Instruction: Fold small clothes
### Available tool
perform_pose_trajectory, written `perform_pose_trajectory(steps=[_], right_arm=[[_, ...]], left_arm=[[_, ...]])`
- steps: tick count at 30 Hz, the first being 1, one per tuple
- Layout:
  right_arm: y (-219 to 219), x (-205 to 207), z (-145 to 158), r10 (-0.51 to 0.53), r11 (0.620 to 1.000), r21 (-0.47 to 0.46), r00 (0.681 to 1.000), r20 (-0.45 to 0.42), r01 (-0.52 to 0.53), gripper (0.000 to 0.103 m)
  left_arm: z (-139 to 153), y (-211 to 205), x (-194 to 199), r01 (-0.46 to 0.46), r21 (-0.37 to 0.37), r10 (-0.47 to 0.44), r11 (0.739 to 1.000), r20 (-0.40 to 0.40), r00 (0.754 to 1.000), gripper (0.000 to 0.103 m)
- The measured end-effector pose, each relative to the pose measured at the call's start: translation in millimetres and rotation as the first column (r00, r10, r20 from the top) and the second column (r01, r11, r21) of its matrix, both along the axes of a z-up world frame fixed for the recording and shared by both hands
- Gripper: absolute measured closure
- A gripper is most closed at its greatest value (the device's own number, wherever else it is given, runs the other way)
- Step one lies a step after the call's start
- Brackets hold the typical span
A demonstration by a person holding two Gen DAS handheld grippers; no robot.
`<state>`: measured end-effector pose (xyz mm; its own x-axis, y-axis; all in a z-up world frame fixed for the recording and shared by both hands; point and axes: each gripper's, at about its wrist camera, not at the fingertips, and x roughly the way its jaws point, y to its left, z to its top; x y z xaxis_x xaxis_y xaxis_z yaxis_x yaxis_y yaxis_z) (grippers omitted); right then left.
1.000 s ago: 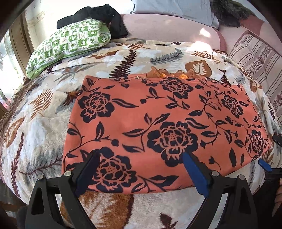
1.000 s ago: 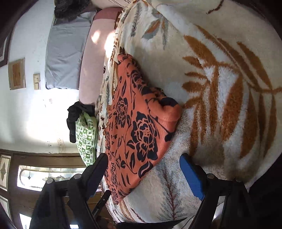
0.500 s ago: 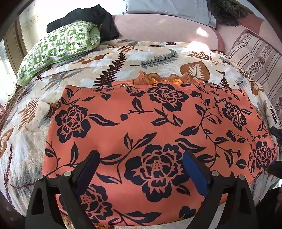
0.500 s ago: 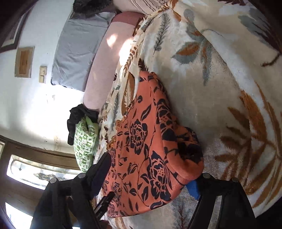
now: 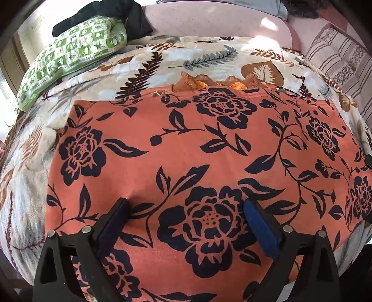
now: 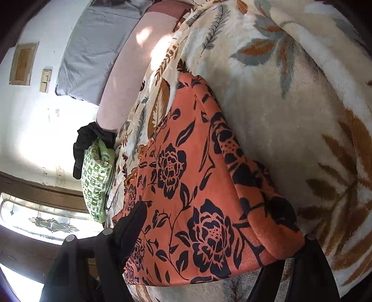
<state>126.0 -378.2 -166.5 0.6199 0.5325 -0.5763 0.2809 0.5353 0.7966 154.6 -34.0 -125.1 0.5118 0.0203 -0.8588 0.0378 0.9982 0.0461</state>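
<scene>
While my left gripper (image 5: 186,210) opens above the half-folded orange floral garment (image 5: 197,151), my spread right gripper (image 6: 223,244) straddles its 3 o'clock edge, leaving more folds.

A bedroom in a home

A leaf-print blanket (image 5: 209,58) is covering the bed, pillows (image 5: 69,60) are lying by the pink headboard (image 5: 209,21), and a light switch (image 6: 45,80) is showing on the wall.

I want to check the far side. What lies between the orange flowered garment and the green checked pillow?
In the left wrist view, only the leaf-print blanket lies between the orange garment and the green pillow.
</scene>
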Motion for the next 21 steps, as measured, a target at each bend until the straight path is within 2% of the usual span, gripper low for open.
perform_pose_trajectory(steps=[1,4,9,18,21], right_arm=[[-0.3,0.3,0.2,0.002,1.000,-0.002,1.000,0.005,-0.002,0.024],[-2.3,1.4,-0.9,0.004,1.000,-0.013,1.000,-0.003,-0.004,0.034],[-6.2,0.9,-5.7,-0.007,1.000,-0.013,1.000,-0.025,0.007,0.043],[-3.2,5.1,-2.4,0.010,0.998,-0.066,0.998,-0.055,-0.014,0.048],[-1.5,7.9,-1.7,0.025,0.994,-0.104,0.997,-0.075,-0.033,0.063]], left_arm=[[-0.2,-0.2,0.5,0.002,0.005,-0.002,1.000,-0.002,1.000,0.002],[1.2,1.2,4.9,-0.010,-0.009,0.009,1.000,-0.029,1.000,0.002],[0.1,1.0,4.8,-0.003,-0.005,0.003,1.000,-0.022,1.000,0.002],[0.0,1.6,5.9,0.002,-0.009,-0.002,1.000,-0.025,1.000,0.002],[4.8,3.1,4.7,-0.001,-0.016,0.001,1.000,-0.027,1.000,0.002]])
